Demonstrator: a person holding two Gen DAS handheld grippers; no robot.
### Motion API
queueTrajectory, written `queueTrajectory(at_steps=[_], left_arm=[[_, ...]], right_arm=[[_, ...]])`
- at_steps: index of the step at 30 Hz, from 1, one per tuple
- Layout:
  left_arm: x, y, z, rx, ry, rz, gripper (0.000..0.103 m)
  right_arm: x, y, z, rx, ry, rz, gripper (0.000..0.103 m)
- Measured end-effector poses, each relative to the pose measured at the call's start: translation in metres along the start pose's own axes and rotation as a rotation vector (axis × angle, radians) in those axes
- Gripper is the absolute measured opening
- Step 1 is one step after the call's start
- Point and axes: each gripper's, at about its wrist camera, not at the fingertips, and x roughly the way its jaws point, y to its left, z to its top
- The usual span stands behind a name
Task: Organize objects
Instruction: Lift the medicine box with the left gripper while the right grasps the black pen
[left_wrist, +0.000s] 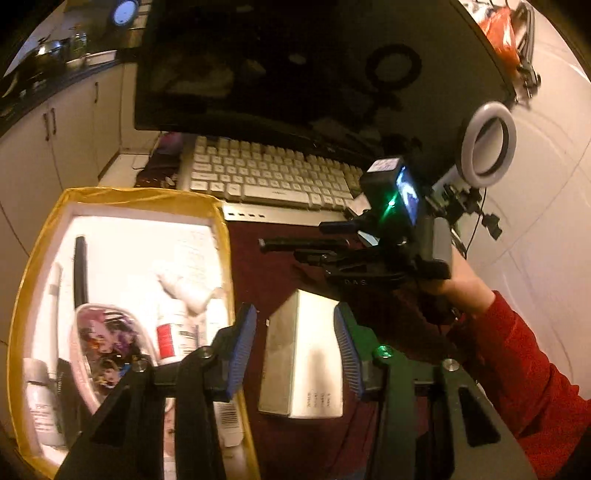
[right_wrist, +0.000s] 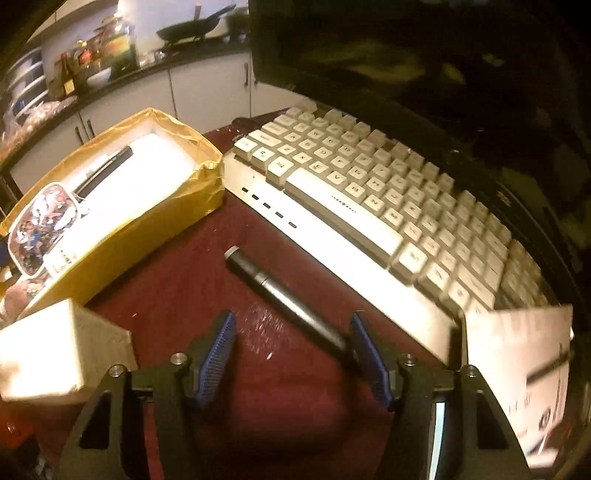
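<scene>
The left gripper (left_wrist: 295, 343) stood spread astride the white carton (left_wrist: 301, 354) (likely light, stiff cardboard, crushable), best pinched across its long flat sides, while the right gripper (right_wrist: 293, 354) gaped around the black pen (right_wrist: 284, 295).

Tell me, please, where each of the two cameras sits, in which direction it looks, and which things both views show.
Left wrist: sits on the left claw, looks down at the white carton between its open fingers; the right claw and a red-sleeved arm show.
Right wrist: sits on the right claw, looks down at the black pen on the maroon cloth; only its own open fingers show.
Shared: carton, pen, yellow-lined box, white keyboard.
</scene>
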Motion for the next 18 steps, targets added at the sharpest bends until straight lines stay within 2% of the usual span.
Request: queueTrajectory(at_steps=[2, 5, 6, 7, 8, 9, 11, 12, 15, 17, 18], left_arm=[[0.002, 0.0, 0.0, 0.003, 0.022, -0.014, 0.036], [0.009, -0.014, -0.007, 0.068, 0.078, -0.044, 0.037], [0.013, -0.021, -0.009, 0.101, 0.093, -0.041, 0.044], [0.014, -0.027, -0.011, 0.123, 0.097, -0.034, 0.059], [0.016, -0.032, -0.012, 0.146, 0.096, -0.024, 0.067], [0.015, -0.04, -0.013, 0.18, 0.086, -0.003, 0.077], [0.017, -0.048, -0.015, 0.225, 0.085, 0.027, 0.079], [0.019, -0.051, -0.016, 0.248, 0.095, 0.051, 0.079], [0.032, -0.052, -0.018, 0.267, 0.131, 0.107, 0.079], [0.037, -0.051, -0.022, 0.27, 0.15, 0.112, 0.079], [0.041, -0.051, -0.026, 0.273, 0.164, 0.116, 0.073]], right_arm=[[0.009, -0.002, 0.003, -0.009, 0.028, 0.013, 0.056], [0.017, -0.003, -0.001, -0.012, 0.044, 0.026, 0.052], [0.017, -0.005, -0.002, 0.004, 0.043, 0.04, 0.051], [0.016, -0.006, -0.004, 0.02, 0.043, 0.05, 0.047], [0.015, -0.006, -0.005, 0.033, 0.043, 0.055, 0.038], [0.013, -0.005, -0.008, 0.041, 0.044, 0.046, 0.034], [0.009, -0.003, -0.012, 0.066, 0.057, 0.018, 0.022], [0.007, -0.002, -0.014, 0.081, 0.066, 0.006, 0.02], [-0.001, 0.001, -0.021, 0.11, 0.072, -0.01, 0.016], [-0.009, 0.001, -0.028, 0.148, 0.062, 0.016, 0.016], [-0.015, 0.001, -0.032, 0.175, 0.053, 0.047, 0.016]])
